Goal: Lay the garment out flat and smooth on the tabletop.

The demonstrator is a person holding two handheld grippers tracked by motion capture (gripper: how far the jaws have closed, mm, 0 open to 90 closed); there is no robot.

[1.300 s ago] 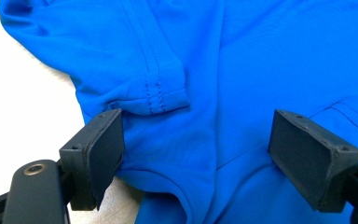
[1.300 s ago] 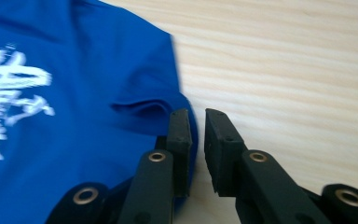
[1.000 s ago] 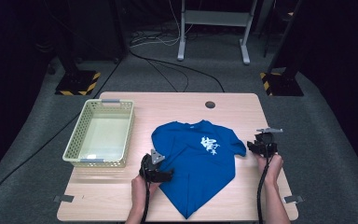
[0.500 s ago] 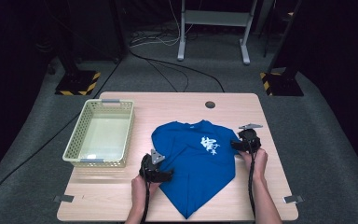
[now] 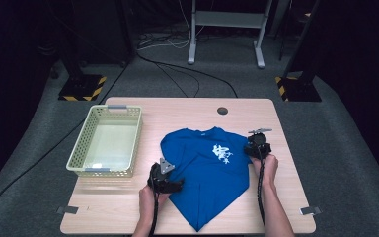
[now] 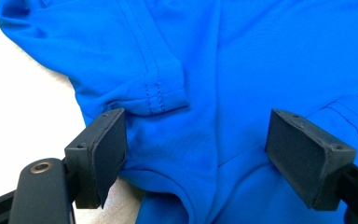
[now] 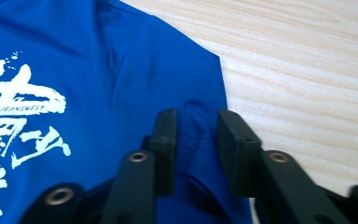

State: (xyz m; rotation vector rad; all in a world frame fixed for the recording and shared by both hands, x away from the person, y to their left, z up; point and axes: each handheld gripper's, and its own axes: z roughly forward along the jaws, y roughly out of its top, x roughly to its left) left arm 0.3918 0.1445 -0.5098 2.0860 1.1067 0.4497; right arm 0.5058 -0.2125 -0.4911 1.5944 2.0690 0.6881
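Clearly my left gripper [image 5: 170, 183] stands wide open at the near left edge of the bright blue cotton T-shirt with a white brush-stroke print [image 5: 208, 173], its jaws straddling loose cloth just below a stitched sleeve hem [image 6: 161, 95] without pinching anything. My right gripper [image 7: 195, 149] has just been closing on the shirt's right edge; a fold of blue fabric sits between the narrowed jaws, though I judge the pads aren't pressing it yet. The shirt lies flat on the pale wooden table [image 5: 187, 111], partly folded, tapering toward me. I expect it to be light, limp and a little slippery, so seams and doubled hems should give the surest hold. Farther off to the left, apart from the shirt, the pale green perforated plastic basket [image 5: 81, 148] has nothing in it.
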